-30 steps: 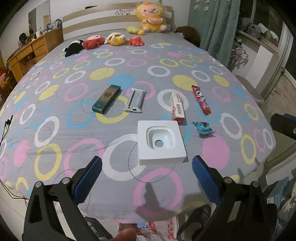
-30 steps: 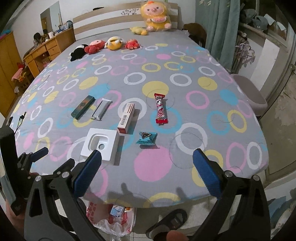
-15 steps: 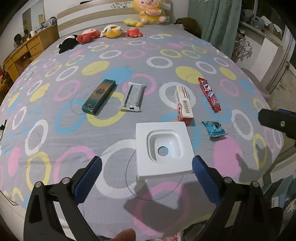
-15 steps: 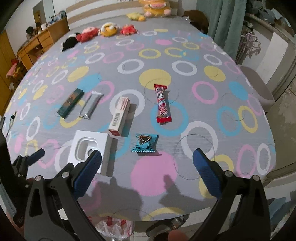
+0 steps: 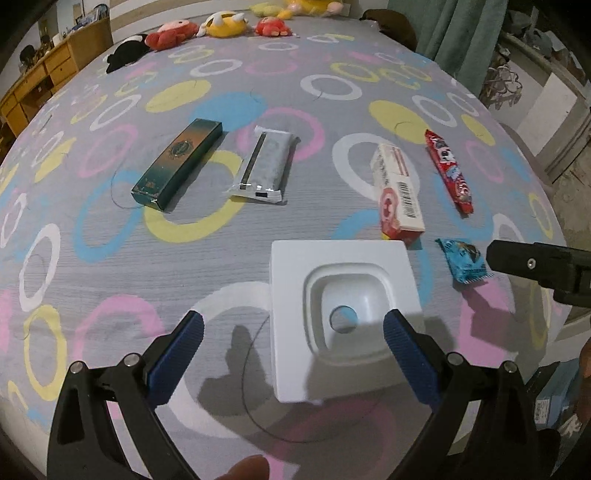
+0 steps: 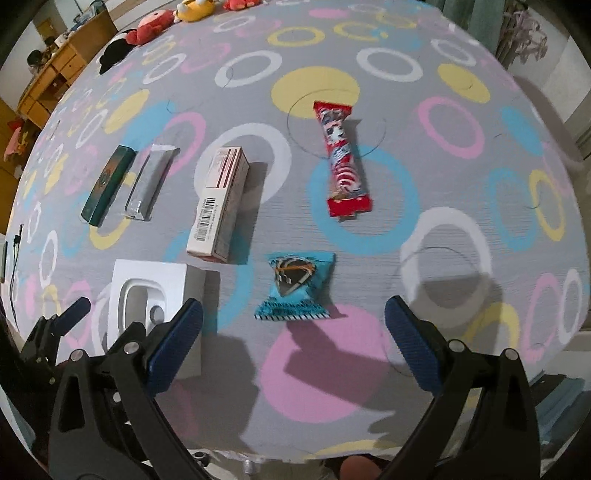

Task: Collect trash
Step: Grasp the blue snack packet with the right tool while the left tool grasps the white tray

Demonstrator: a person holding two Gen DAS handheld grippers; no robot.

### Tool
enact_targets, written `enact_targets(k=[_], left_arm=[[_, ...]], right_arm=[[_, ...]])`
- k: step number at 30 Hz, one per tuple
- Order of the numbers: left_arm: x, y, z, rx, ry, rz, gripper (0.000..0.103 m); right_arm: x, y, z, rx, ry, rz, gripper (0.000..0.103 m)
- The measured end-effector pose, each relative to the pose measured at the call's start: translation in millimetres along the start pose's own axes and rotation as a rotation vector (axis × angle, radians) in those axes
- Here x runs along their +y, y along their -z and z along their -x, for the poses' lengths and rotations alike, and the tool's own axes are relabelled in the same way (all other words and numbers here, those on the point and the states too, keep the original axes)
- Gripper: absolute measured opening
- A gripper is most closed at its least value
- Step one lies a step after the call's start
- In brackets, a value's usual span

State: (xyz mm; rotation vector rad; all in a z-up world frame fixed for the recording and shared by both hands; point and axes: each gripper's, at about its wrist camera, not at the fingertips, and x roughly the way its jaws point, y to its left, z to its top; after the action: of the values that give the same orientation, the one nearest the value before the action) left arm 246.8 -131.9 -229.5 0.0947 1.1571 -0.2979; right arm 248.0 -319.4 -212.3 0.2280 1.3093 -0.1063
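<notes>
While both grippers hang wide apart over the bed (image 5: 110, 258), the left gripper (image 5: 291, 347) is above the white tray (image 5: 291, 280), the right gripper (image 6: 293, 336) above the blue wrapper (image 6: 295, 288).

Ring-patterned bed (image 5: 92, 280), white tray (image 5: 291, 280), green box (image 5: 177, 162), silver packet (image 5: 267, 162), carton (image 5: 397, 192), red wrapper (image 5: 448, 171), blue sachet (image 5: 465, 260), plush toys (image 5: 221, 27)

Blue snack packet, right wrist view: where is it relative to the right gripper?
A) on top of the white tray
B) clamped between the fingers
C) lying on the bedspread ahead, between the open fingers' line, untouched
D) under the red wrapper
C: the blue snack packet lies flat on the bedspread, ahead of the right gripper, whose jaws stand wide open and clear of it.
</notes>
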Motion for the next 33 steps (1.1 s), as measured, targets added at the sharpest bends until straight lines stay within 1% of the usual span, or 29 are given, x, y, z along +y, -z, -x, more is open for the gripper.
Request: enact_targets(k=[3,7,10,13,15,21,24,25,26,27,32,33], left_arm=[[3,-1,-7,0.031,0.004,0.006,0.095],[8,-1,-11,0.056,0.021,0.018,0.095],[11,0,-16,0.073,0.031,0.025,0.090],[10,0,-18,0.070,0.028,0.018,0.090],[9,0,-21,0.075,0.034,0.022,0.090],[6,-2,-26,0.076,0.042,0.028,0.087],[6,-3,-28,0.073,0.040,0.024,0.083],[6,-3,-28,0.073,0.035,0.024,0.081],[6,-3,-29,0.072,0.031,0.025,0.079],[7,-3,-29,0.070,0.029,0.027,0.078],[6,-4,-30,0.067,0.028,0.032,0.077],[6,-4,-30,0.066,0.026,0.032,0.076]], right_arm=[[3,-4,-10,0.020,0.013,0.003,0.096],[5,-6,-15,0.027,0.004,0.005,0.096],[4,-7,-23,0.039,0.010,0.005,0.096],[4,-6,-30,0.045,0.009,0.002,0.095],[3,-6,-34,0.051,0.003,-0.001,0.089],[-4,-7,-45,0.077,0.020,-0.013,0.088],[-6,-8,-49,0.078,0.022,-0.018,0.088],[-7,-8,-50,0.080,0.021,-0.021,0.083],[-8,-8,-52,0.083,0.019,-0.028,0.073],[-9,-8,-53,0.086,0.025,-0.034,0.069],[-10,-12,-57,0.085,0.043,-0.024,0.068],[-10,-13,-56,0.085,0.046,-0.023,0.067]])
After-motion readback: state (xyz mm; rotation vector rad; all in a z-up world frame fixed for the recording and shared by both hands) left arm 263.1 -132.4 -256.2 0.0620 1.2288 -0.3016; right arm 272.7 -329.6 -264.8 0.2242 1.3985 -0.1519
